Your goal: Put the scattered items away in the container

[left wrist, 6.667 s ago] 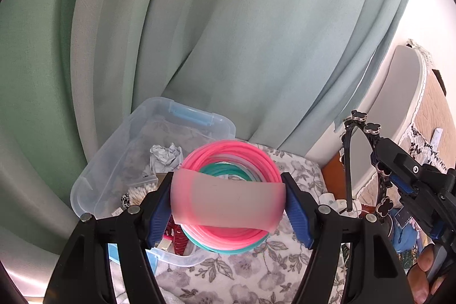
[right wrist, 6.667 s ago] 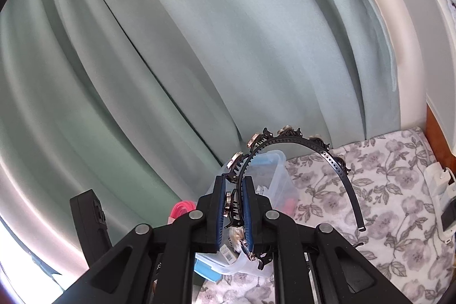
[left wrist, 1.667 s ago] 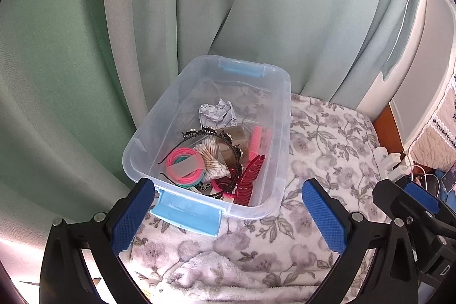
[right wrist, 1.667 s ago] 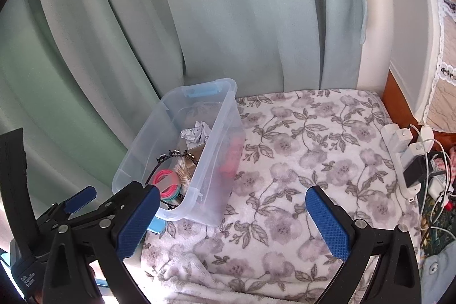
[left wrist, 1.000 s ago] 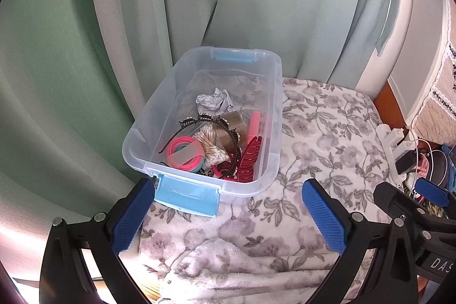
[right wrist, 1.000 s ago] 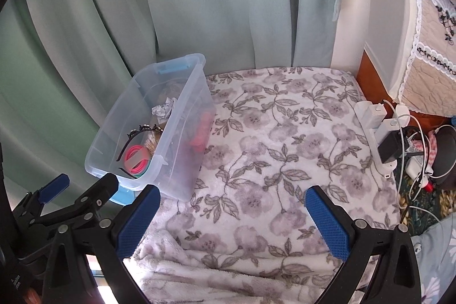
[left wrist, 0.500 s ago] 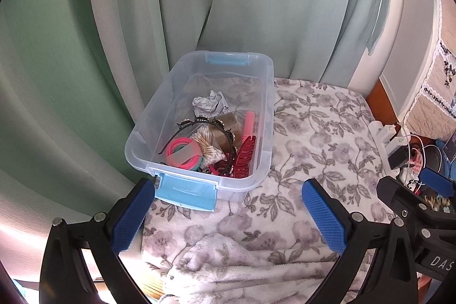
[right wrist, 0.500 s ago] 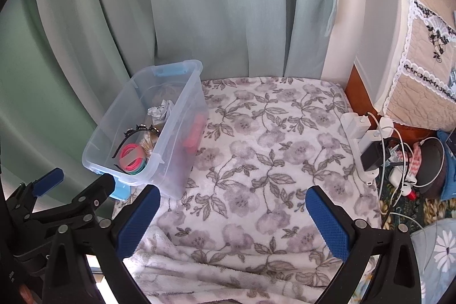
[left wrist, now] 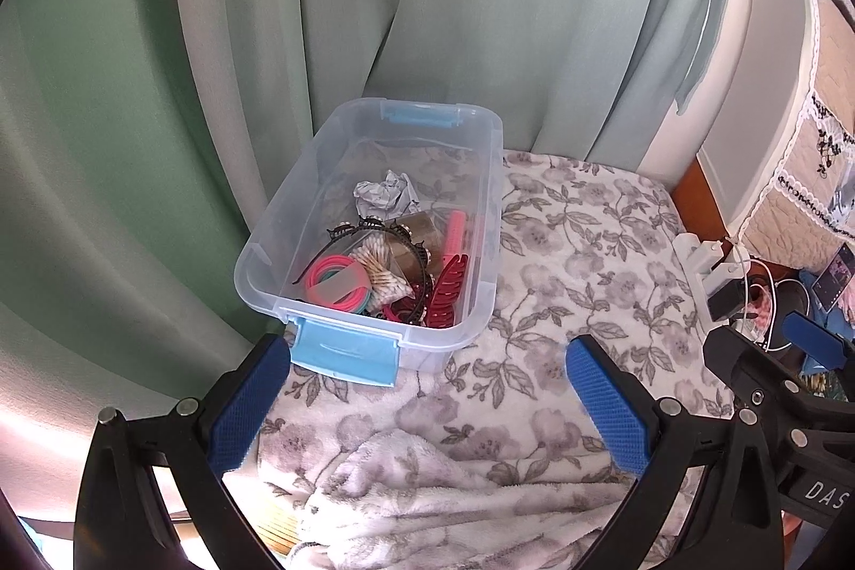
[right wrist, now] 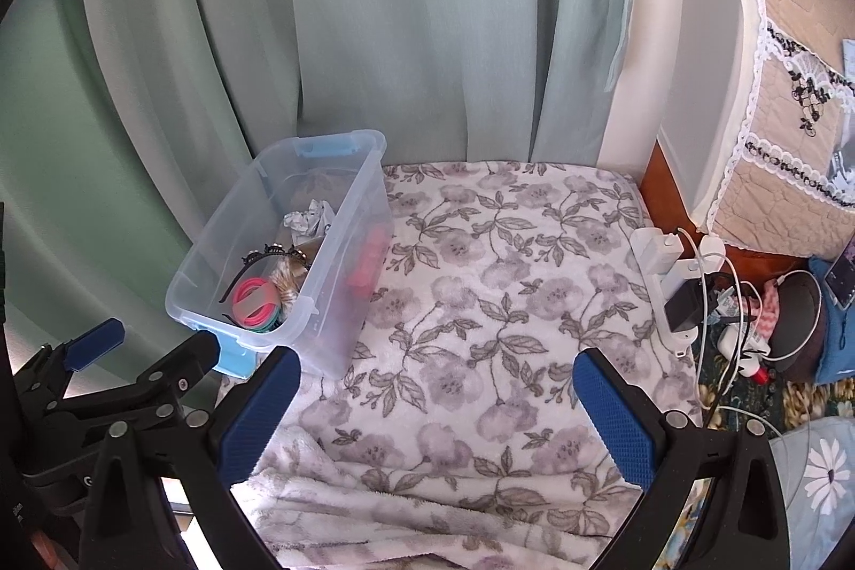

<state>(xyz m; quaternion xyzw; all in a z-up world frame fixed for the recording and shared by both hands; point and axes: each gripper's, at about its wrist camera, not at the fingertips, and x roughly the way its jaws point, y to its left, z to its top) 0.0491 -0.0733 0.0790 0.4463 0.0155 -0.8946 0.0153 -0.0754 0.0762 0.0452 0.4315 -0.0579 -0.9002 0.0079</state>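
From the left wrist view, the left claw (left wrist: 427, 401) is spread wide with nothing between its blue pads, hanging above a floral blanket (left wrist: 577, 260). Ahead of it sits the container (left wrist: 494, 217), a clear plastic bin with a blue latch at its near end and another at its far end, resting on the blanket against the green curtain (left wrist: 374, 9). Inside lie a bundle of pink and teal hair ties (left wrist: 336, 284), a black headband (left wrist: 374, 228) with small ornaments, a red claw clip (left wrist: 446, 292), a pink roller (left wrist: 457, 236), a roll of brown tape (left wrist: 417, 244), a bunch of cotton swabs (left wrist: 377, 268) and a crumpled paper ball (left wrist: 385, 195). At the right edge, part of the right claw (left wrist: 769, 356) shows, near a white power strip (left wrist: 705, 257) with a black adapter and cables.

From the right wrist view, the right claw (right wrist: 435, 401) is likewise wide open and empty over the blanket (right wrist: 507, 281). The container (right wrist: 347, 260) stands to the left, well ahead of the pads, with the hair ties (right wrist: 255, 297), headband (right wrist: 267, 255) and paper ball (right wrist: 307, 217) visible over its rim and a pink shape showing blurred through its side wall. The left claw (right wrist: 133, 345) appears at the lower left, just beside the bin's near latch. The power strip (right wrist: 662, 281) lies off the blanket's right edge, with white cables trailing from it.
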